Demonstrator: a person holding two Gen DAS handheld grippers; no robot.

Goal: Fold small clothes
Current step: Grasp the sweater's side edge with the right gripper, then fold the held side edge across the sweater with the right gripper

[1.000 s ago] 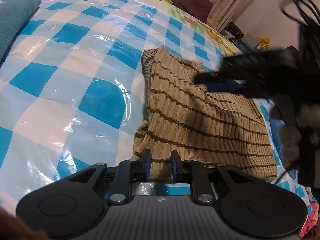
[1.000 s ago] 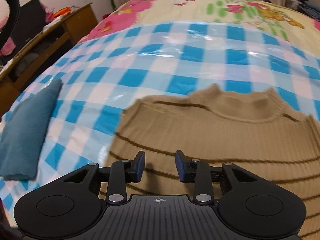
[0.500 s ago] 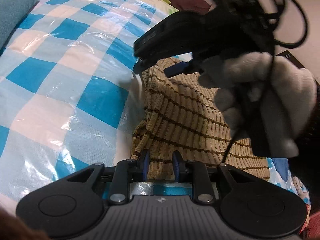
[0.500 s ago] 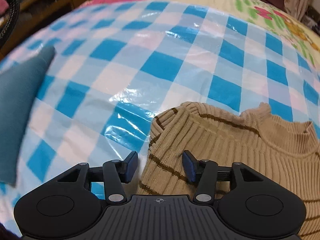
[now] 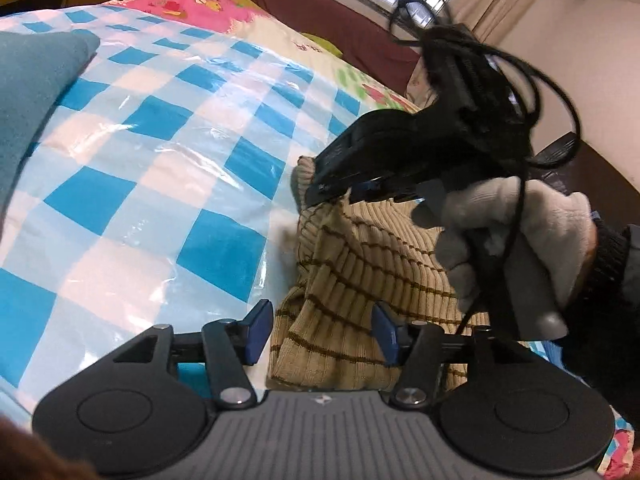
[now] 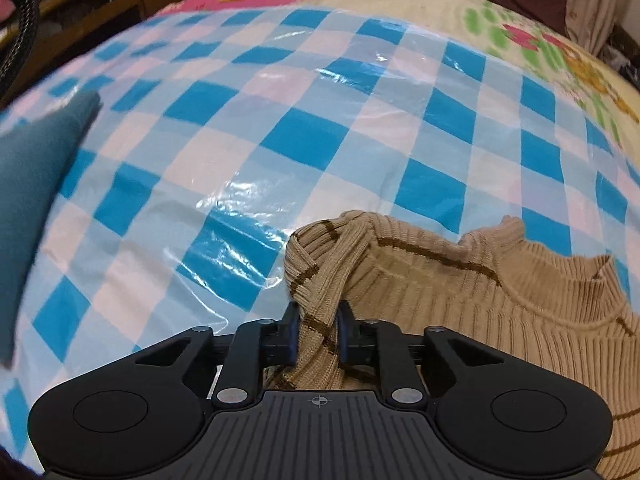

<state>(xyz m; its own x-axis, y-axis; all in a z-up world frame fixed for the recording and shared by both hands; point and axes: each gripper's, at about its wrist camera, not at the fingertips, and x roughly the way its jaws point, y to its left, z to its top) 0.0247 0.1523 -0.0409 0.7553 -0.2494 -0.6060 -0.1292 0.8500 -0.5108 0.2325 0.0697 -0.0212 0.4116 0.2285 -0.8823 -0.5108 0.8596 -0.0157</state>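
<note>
A tan ribbed sweater (image 5: 360,264) with thin brown stripes lies on the blue-and-white checked plastic sheet (image 5: 160,160). My left gripper (image 5: 322,332) is at its near hem, its jaws opening. The knit sits between the blue pads, which do not press on it. In the right wrist view my right gripper (image 6: 320,332) is closing on the bunched left shoulder corner of the sweater (image 6: 500,320), and its pads pinch the fabric. The left wrist view shows the right gripper (image 5: 332,192) over that corner, held by a white-gloved hand (image 5: 516,236).
A folded teal cloth (image 5: 32,92) lies on the sheet at the left, also visible as the teal cloth (image 6: 28,184). A floral bedspread (image 6: 520,40) covers the far part of the bed. Wooden furniture (image 6: 100,0) stands beyond the left edge.
My left jaws have spread from nearly shut at the hem to wide apart. My right gripper moved left to the shoulder corner, opened, then closed on it, bunching the fabric.
</note>
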